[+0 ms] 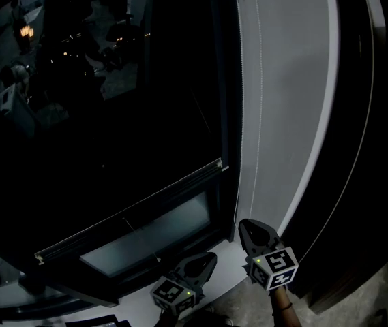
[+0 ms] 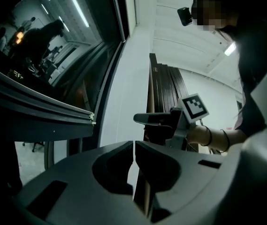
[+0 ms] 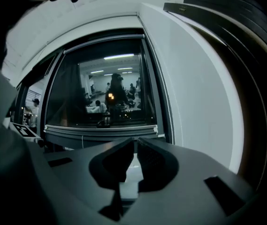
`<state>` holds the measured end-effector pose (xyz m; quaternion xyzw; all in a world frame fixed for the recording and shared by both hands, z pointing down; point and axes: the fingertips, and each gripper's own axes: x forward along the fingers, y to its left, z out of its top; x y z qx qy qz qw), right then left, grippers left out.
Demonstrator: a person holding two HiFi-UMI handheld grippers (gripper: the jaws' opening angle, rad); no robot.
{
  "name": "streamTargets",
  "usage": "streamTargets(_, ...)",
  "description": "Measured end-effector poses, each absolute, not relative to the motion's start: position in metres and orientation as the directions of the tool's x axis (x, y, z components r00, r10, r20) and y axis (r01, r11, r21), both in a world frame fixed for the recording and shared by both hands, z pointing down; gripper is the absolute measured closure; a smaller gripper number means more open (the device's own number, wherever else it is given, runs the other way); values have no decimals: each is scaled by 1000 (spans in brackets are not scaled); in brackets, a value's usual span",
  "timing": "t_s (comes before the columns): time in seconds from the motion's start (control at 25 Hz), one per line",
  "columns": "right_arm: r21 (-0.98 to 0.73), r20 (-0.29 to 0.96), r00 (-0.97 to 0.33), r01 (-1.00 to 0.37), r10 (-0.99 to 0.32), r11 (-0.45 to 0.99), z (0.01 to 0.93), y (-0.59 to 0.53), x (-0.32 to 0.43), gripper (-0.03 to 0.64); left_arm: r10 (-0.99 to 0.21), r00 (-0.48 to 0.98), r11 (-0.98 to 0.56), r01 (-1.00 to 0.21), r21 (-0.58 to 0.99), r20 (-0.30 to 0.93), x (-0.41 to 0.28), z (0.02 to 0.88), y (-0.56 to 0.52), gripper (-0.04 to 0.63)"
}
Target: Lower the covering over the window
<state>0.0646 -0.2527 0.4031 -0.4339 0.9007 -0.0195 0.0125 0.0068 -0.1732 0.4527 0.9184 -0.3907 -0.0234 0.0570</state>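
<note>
Head view sets both tools low in the picture, just off the white sill [image 1: 229,272] and clear of everything. The left gripper [image 1: 209,259] has its jaws drawn to a thin slit with nothing between them, and the right gripper [image 1: 247,229] is likewise all but closed and empty, as each gripper view confirms. The covering looks like a dark roller shade over the window [image 1: 112,101]. Its bottom rail [image 1: 133,209] hangs low, with only a pale strip of pane [image 1: 154,234] uncovered beneath it, so the lowering seems far along but not finished. The step in hand appears to be the approach to the bead chain [image 1: 241,101], which runs down the pale jamb [image 1: 286,80] just beside the window frame, above the right gripper. The next move probably calls for opening those jaws, closing them on one strand of the chain and drawing it down. Which strand lowers the shade cannot be told from here. Much is hard to read in the gloom. The glass carries reflections of a lit room, so where shade ends and bare glass begins is uncertain. The chain's lower loop is lost behind the grippers, its top is cut off by the frame edge, and the roller itself is out of sight. The dark upright panels [image 1: 384,148] at the far right could be folded curtain or boards – the pictures do not settle it.
</note>
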Motion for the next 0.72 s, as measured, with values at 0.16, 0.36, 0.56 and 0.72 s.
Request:
streamTargets(0.16, 33, -10, -598, -801, -801, 598, 380, -291, 62, 604, -679, 734, -730, -676, 102, 3, 8, 448, -196, 595)
streamTargets(0.36, 49, -36, -560, -828, -828, 558, 343, -346, 54, 603, -639, 770, -767, -636, 83, -1, 2, 445, -219, 595)
streamTargets(0.56, 58, -64, -498, -867, -865, 495, 311, -400, 52, 554, -615, 788, -785, -612, 94, -8, -5, 447, -233, 595)
streamTargets(0.72, 94, -55, -442, -895, -895, 436, 294, -437, 50, 546, -600, 800, -798, -595, 96, -24, -9, 447, -244, 595)
